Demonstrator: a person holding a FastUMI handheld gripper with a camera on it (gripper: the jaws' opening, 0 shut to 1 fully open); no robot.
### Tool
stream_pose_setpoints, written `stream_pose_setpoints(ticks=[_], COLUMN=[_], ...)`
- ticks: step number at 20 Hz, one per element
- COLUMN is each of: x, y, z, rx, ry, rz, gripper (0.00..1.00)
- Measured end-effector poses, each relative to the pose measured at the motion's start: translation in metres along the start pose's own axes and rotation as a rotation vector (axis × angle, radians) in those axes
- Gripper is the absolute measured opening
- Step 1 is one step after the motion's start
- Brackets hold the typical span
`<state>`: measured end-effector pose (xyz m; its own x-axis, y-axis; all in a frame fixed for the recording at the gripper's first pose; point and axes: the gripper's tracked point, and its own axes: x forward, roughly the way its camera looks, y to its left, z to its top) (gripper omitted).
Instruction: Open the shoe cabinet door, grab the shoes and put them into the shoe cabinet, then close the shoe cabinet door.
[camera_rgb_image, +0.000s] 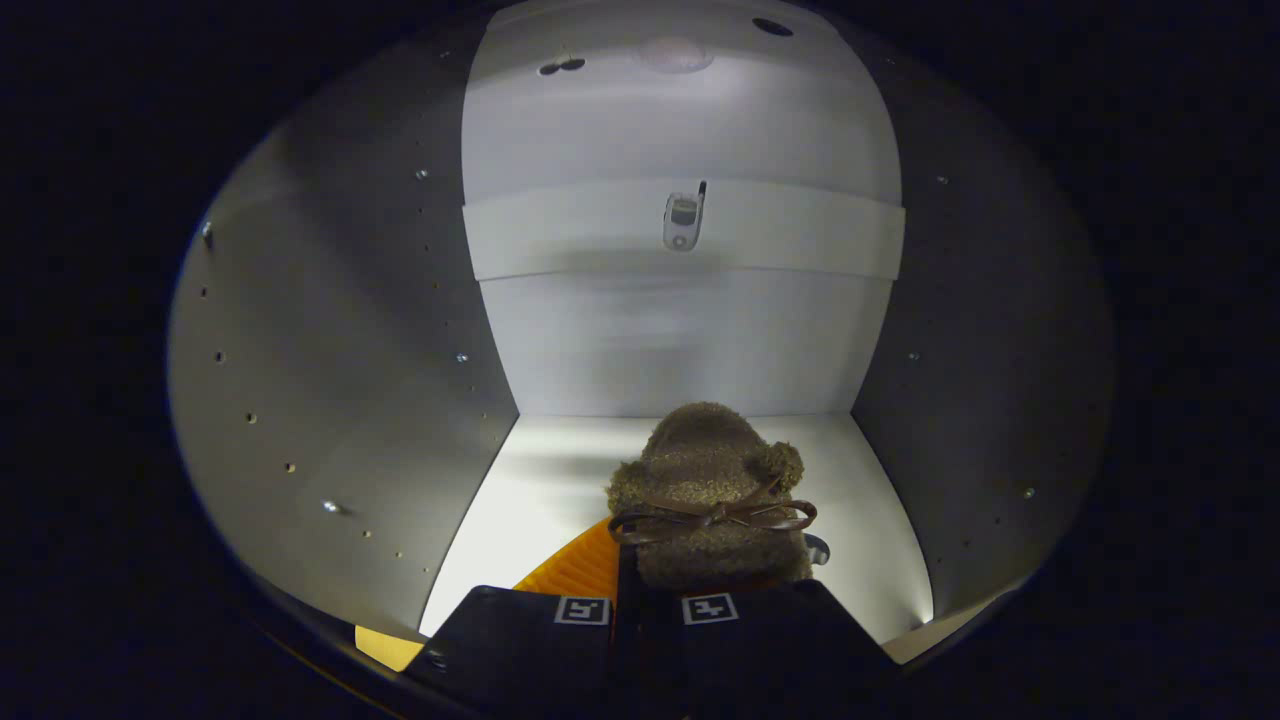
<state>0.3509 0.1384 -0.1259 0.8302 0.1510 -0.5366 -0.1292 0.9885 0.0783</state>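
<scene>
I am looking into the white shoe cabinet (560, 480). A fuzzy brown shoe (705, 470) with a thin brown bow across its top sits low over the cabinet floor, toe pointing at the back wall. My gripper (700, 562) is shut on the shoe's rear part. One finger (575, 570) shows along the shoe's left side, and a small bit of the other peeks out on its right. The shoe's heel is hidden behind the gripper body. I cannot tell whether the sole touches the floor.
The cabinet's side walls (340, 380) with rows of peg holes stand close on both sides. A horizontal rail (560, 235) with a small metal fitting (683, 220) crosses the back wall. Bare floor lies left and right of the shoe.
</scene>
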Motion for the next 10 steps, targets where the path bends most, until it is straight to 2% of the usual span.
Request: stream_pose_setpoints(ticks=[5, 10], x=[0.024, 0.021], y=[-0.002, -0.001], z=[-0.013, -0.019], rx=[-0.017, -0.019], ry=[0.037, 0.057], rz=[-0.007, -0.019], gripper=[0.12, 0.16])
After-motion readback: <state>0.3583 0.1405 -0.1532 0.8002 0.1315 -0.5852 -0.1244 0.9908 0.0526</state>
